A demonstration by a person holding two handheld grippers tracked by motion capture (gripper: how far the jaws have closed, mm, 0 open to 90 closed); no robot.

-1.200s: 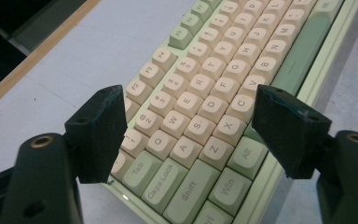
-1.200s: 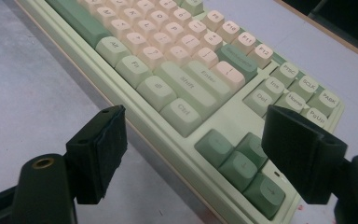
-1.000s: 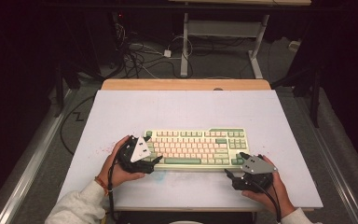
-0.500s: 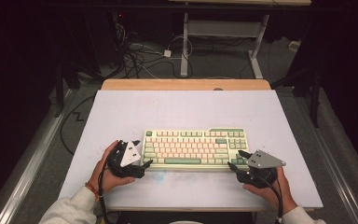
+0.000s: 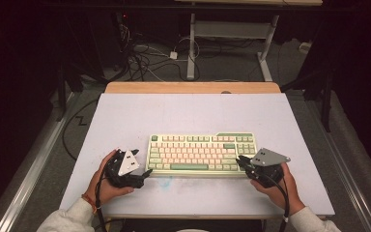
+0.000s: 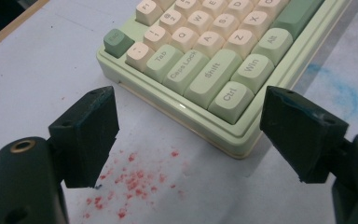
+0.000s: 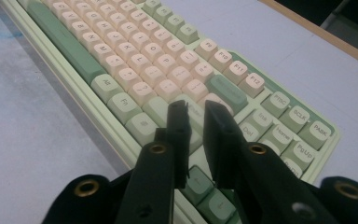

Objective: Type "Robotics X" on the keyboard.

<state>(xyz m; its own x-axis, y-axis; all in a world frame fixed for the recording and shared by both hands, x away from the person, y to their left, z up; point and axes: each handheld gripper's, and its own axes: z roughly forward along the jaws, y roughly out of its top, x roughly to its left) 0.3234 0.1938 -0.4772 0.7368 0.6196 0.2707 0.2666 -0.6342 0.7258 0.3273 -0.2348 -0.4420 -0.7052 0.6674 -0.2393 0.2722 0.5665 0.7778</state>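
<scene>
A pale green keyboard (image 5: pixel 200 154) with cream and green keys lies on the white table (image 5: pixel 183 111), near its front edge. My left gripper (image 5: pixel 142 162) is open at the keyboard's left end. In the left gripper view its jaws (image 6: pixel 189 95) stand wide apart on either side of the front-left corner of the keyboard (image 6: pixel 200 60), touching nothing. My right gripper (image 5: pixel 242 162) is over the keyboard's right end. Its jaws (image 7: pixel 195 106) have just been closing and now stand almost together above the keys (image 7: pixel 135 60), with nothing between them.
Red specks (image 6: pixel 135 182) and a blue smudge (image 6: pixel 340 88) mark the table near the keyboard. A wooden strip (image 5: pixel 193 87) runs along the table's far edge. Behind it, cables (image 5: pixel 145 58) and a desk frame (image 5: pixel 191 48) stand on the floor.
The right gripper's jaws have gone from wide apart to nearly together over the keyboard's right end. The left hand has slid a little left and toward the table's front edge.
</scene>
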